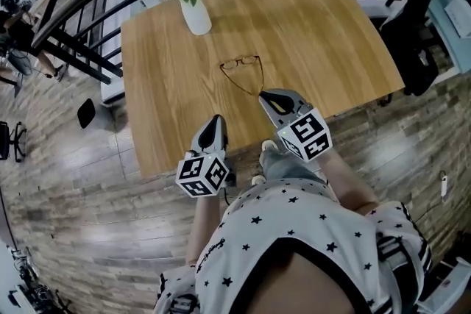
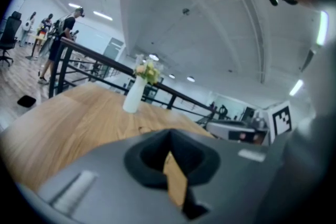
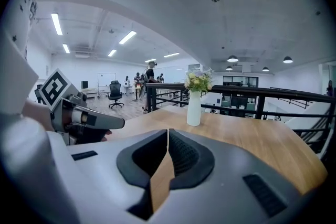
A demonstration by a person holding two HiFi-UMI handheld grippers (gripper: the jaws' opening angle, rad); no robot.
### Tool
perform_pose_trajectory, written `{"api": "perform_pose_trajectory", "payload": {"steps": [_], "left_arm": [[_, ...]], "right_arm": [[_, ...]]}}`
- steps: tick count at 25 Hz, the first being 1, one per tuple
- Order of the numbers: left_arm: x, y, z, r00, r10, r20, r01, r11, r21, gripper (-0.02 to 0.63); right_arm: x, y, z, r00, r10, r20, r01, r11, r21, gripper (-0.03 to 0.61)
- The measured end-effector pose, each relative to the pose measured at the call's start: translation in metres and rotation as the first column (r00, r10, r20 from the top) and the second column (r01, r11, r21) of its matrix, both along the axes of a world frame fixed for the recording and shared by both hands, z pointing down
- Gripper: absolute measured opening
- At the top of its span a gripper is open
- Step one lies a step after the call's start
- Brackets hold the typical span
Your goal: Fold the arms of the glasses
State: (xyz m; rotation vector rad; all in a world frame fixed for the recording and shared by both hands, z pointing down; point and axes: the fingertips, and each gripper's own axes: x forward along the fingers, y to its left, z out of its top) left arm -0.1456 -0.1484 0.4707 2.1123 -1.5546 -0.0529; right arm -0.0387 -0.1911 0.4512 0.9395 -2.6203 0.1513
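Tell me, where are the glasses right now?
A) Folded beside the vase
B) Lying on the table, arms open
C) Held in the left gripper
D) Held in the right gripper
B: the glasses lie on the table with both arms spread open, nearer the person than the vase.

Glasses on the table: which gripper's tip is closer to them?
The right gripper: its tip sits just by the near arm ends of the glasses, while the left gripper is farther back.

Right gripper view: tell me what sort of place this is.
Probably an open-plan office: an office chair on open floor, long strip lights on the ceiling, people standing at the back, and a black railing.
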Motion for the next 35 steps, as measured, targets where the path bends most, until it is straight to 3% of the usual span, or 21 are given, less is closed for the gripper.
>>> {"api": "perform_pose_trajectory", "payload": {"steps": [8,17,26,35], "left_arm": [[0.005,-0.043,-0.001,0.999,-0.049,0.002,0.049,0.998,-0.027,0.008],[0.006,-0.076,0.007,0.995,-0.095,0.01,0.096,0.993,-0.063,0.008],[0.01,-0.098,0.018,0.993,-0.12,0.016,0.121,0.989,-0.089,0.008],[0.008,-0.111,0.025,0.987,-0.162,0.015,0.163,0.98,-0.115,0.008]], "right_arm": [[-0.002,-0.055,0.012,0.989,-0.09,-0.114,0.092,0.996,0.012,0.018],[-0.013,-0.11,0.036,0.949,-0.197,-0.247,0.206,0.979,0.01,0.018],[-0.031,-0.139,0.081,0.849,-0.326,-0.415,0.347,0.938,-0.027,0.02],[-0.05,-0.157,0.123,0.709,-0.46,-0.535,0.482,0.869,-0.11,0.02]]}}
